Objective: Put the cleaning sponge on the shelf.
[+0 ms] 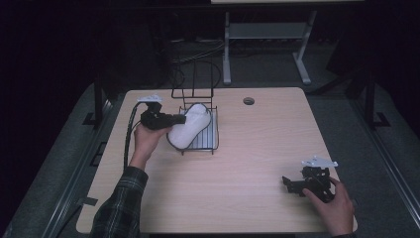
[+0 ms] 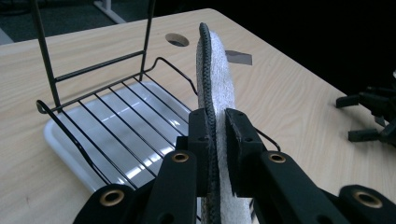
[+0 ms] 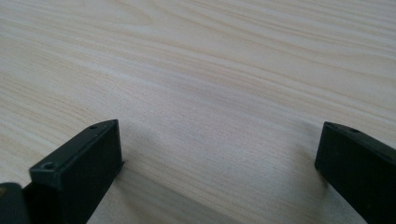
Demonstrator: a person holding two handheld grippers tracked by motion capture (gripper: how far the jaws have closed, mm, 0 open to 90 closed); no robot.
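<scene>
A white oblong pad [image 1: 192, 126] with a dark braided edge [image 2: 217, 70] is held on edge, tilted over the black wire rack [image 1: 212, 134]. My left gripper [image 1: 178, 119] is shut on the pad's near end, its jaws [image 2: 217, 123] pinching both faces. The rack [image 2: 93, 70] sits on a white tray [image 2: 60, 144] and has a tall wire back. My right gripper [image 1: 289, 184] rests low at the table's front right, held by a hand. Its jaws [image 3: 219, 154] stand wide open over bare wood with nothing between them.
The light wooden table [image 1: 257, 148] has a round cable hole [image 1: 248, 100] behind the rack, which the left gripper view shows past the pad [image 2: 177, 39]. A dark floor and a white table frame [image 1: 267, 34] lie beyond the far edge.
</scene>
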